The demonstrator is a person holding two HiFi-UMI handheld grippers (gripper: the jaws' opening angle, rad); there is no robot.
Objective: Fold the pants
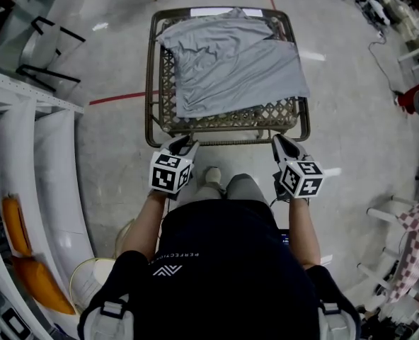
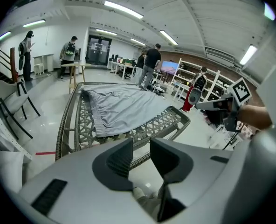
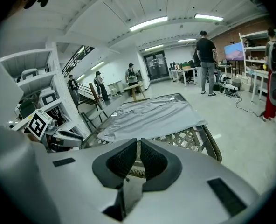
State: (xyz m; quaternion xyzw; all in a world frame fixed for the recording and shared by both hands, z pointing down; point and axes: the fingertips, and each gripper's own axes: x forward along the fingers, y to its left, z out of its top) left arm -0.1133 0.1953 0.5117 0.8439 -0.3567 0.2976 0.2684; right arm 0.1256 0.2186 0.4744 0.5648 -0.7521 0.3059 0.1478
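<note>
Pants on table; ppl only gripper views.

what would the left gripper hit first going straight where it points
Probably the near rim of the wicker table, seen between the open jaws of the left gripper, short of the grey pants; depth is unclear.

Matt, lightly creased grey cloth pants at 12 o'clock over a rough brown woven-wicker counter; glossy, smooth grey floor; left tool and right tool in matt grey plastic with dark ribbed pads.
</note>
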